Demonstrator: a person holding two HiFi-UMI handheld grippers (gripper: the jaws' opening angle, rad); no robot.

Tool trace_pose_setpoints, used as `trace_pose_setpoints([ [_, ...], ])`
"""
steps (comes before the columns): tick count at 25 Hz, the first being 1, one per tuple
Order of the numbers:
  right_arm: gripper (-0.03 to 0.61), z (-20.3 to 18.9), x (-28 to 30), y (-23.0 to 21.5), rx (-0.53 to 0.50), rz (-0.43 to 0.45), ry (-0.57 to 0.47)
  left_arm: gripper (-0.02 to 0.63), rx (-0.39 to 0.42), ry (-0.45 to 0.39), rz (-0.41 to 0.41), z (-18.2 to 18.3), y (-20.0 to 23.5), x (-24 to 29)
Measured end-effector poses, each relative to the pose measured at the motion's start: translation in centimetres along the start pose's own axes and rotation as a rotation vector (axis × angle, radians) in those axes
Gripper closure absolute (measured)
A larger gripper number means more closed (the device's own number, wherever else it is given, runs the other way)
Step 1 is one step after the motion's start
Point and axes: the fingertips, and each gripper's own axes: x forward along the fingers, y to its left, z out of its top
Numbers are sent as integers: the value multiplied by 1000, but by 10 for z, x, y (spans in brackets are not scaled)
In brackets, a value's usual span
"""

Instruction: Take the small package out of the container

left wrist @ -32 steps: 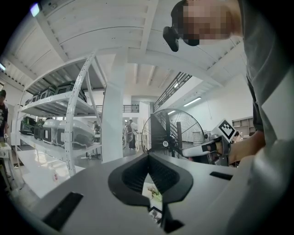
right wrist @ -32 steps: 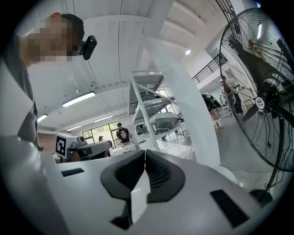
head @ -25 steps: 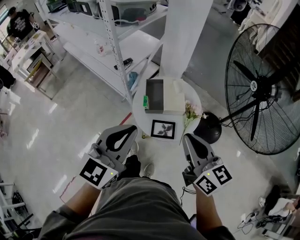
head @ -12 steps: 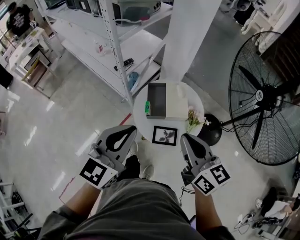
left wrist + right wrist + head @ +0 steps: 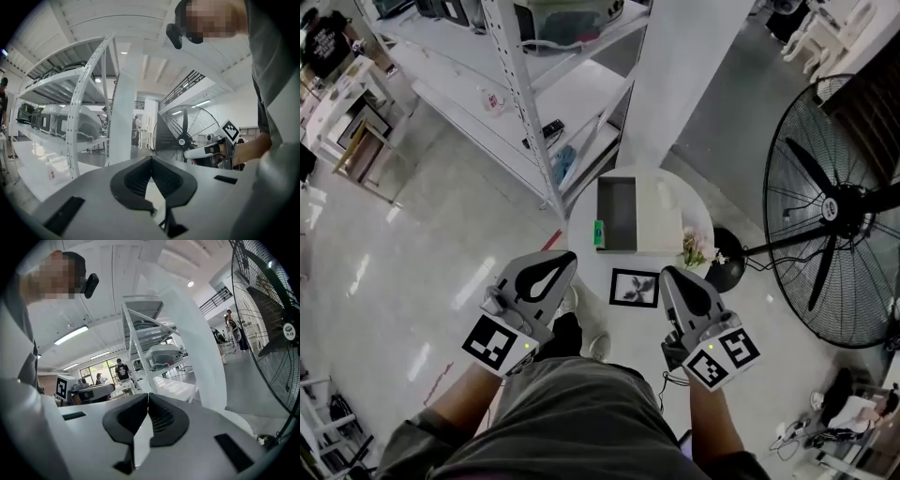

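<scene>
Left gripper [image 5: 563, 259]: jaws closed, empty.
Right gripper [image 5: 668, 273]: jaws closed, empty.
Small package [image 5: 599, 232]: container's near-left corner.
Container [image 5: 661, 217]: tabletop [image 5: 579, 223] centre.

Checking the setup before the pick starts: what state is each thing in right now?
left tool: shut, empty, short of the table.
right tool: shut, empty.
container: open on top, on the round table.
small package: green, at the container's left edge, untouched.
picture frame: lying flat, face up.
fan: standing, blades look still.
</scene>
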Motion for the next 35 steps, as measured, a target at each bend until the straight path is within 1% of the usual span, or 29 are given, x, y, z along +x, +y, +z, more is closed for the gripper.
trace_pose_setpoints([
  [2, 557, 3, 14, -3, 2, -8, 2, 600, -27, 49, -14, -7, 12, 6],
  [5, 557, 6, 33, -8, 4, -23, 4, 600, -17, 31, -35, -4, 31, 18],
  [9, 557, 12, 56, -13, 6, -46, 6, 600, -47, 64, -59, -8, 54, 29],
  [19, 557, 17, 112, -23, 15, -119, 15, 600, -67, 82, -128, -21, 112, 55],
  [28, 557, 8, 139, -41, 28, -152, 56, 600, -102, 118, -168, -44, 131, 79],
  [32, 557, 4, 148, -57, 29, -154, 78, 600, -119, 142, -165, -62, 132, 92],
  [35, 557, -1, 152, -72, 29, -149, 93, 600, -138, 161, -144, -79, 130, 102],
])
